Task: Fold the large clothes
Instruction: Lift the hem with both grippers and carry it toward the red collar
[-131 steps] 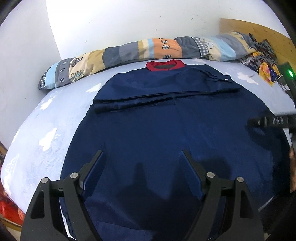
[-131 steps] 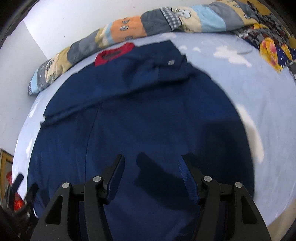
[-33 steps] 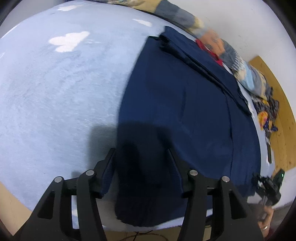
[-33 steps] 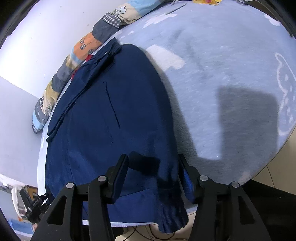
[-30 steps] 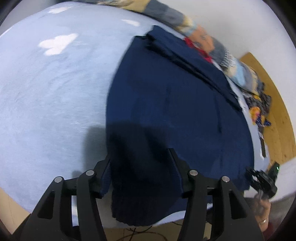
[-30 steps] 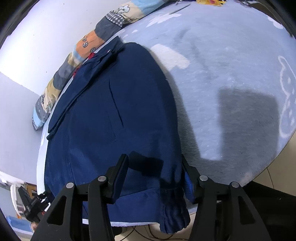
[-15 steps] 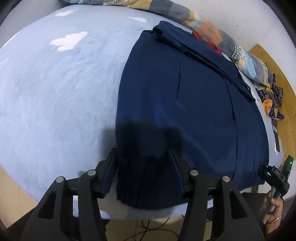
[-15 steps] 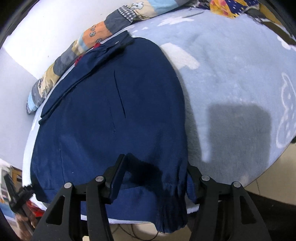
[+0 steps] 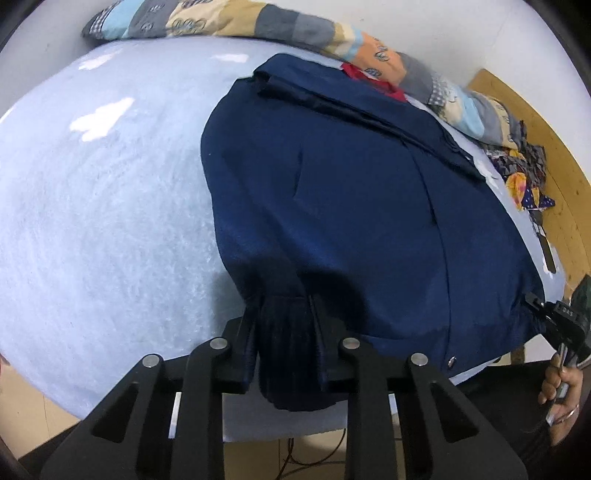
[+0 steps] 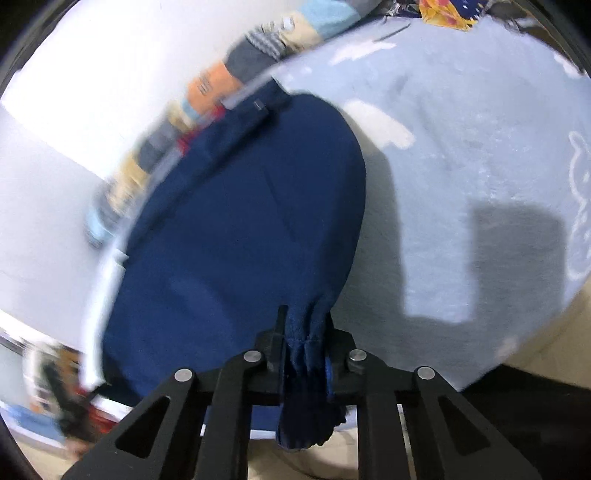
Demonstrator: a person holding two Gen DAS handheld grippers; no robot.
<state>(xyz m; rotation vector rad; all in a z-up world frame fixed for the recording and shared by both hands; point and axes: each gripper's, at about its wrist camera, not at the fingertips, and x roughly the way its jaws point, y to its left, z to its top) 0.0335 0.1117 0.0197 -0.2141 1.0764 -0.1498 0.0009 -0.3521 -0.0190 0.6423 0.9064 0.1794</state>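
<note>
Both grippers, left gripper (image 9: pixel 284 321) and right gripper (image 10: pixel 304 339), have closed on the navy jacket (image 9: pixel 351 192) hem; next, carry it toward the red collar (image 9: pixel 369 75).

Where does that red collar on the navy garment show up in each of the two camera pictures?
Left wrist view: the red collar sits near the top, right of centre, at the navy garment's far end.
Right wrist view: a blurred red patch, upper left, at that same end.
Shared landmark: the patchwork quilt roll right behind the collar.
</note>
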